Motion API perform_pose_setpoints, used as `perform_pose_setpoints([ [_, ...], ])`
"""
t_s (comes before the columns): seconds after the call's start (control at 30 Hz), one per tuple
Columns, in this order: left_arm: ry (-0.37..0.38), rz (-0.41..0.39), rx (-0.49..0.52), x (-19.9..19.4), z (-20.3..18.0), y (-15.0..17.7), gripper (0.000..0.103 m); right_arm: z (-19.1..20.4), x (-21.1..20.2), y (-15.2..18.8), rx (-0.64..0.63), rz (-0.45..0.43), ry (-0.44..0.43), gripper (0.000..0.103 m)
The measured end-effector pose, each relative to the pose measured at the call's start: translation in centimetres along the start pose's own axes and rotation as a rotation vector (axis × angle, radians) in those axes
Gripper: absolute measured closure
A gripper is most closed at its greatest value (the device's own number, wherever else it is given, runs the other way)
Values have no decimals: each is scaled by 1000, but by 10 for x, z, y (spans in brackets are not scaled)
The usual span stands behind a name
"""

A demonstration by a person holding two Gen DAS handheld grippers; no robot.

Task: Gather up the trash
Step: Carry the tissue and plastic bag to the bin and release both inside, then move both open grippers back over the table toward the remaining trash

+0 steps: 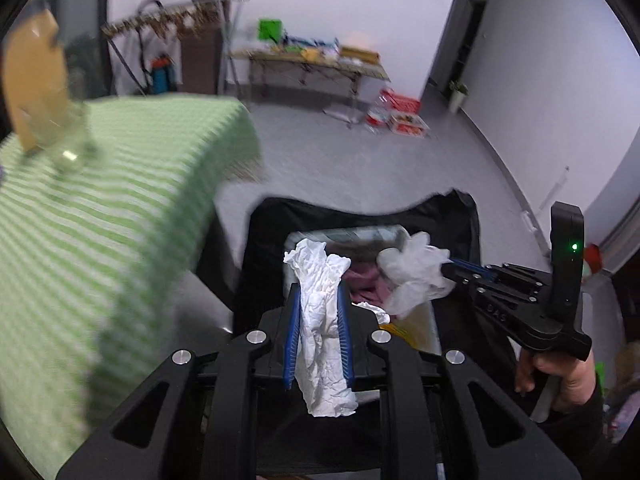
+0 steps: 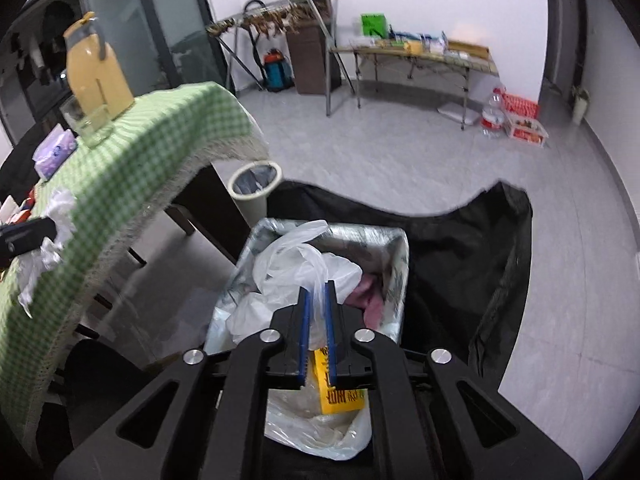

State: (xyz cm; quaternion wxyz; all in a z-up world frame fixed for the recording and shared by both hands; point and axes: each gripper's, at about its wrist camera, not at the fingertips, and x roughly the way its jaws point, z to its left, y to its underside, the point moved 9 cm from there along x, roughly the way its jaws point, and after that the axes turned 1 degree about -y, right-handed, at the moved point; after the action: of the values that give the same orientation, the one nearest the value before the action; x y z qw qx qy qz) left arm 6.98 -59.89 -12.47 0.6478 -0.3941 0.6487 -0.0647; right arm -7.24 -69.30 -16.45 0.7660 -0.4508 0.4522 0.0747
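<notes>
My left gripper (image 1: 319, 289) is shut on a crumpled white paper tissue (image 1: 320, 320), held above a bin with a clear liner (image 1: 348, 236). The same gripper (image 2: 30, 236) and its tissue (image 2: 56, 220) show at the left edge of the right wrist view. My right gripper (image 2: 317, 288) hangs over the bin (image 2: 400, 248) with its blue pads a little apart. A thin clear plastic bag (image 2: 296, 264) runs loosely between them and spreads onto the trash below. In the left wrist view that gripper (image 1: 447, 270) and its bag (image 1: 416, 276) are at the right.
A black bag (image 2: 460, 264) surrounds the bin. A table with a green checked cloth (image 2: 132, 168) stands to the left, bearing a yellow jug (image 2: 98, 76) and a purple tissue pack (image 2: 54, 150). A small beige wastebasket (image 2: 256, 188) sits by it. A hand (image 1: 560, 376) grips the right tool.
</notes>
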Motion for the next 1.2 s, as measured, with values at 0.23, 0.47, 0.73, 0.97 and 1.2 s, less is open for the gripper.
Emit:
perform_pose_setpoints([
  [0.23,89,189,17,82,-47,31,88,-27,-8,3,50,-9,29,70],
  [0.47,106,282,11,128,-80,53,43,-45,-12,6,81,-9,40,69],
  [0.73,39,277,-38,127,-60,46,32,-41,-4,16,66,27,30,67],
  [0.97,-57,157,-49,84,-28,20,29,-24,-9,7,37,7,31,49],
  [1.2,-141,-76,-47,8,2,-21,15,0,-38,-23,-12,-110,78,33],
])
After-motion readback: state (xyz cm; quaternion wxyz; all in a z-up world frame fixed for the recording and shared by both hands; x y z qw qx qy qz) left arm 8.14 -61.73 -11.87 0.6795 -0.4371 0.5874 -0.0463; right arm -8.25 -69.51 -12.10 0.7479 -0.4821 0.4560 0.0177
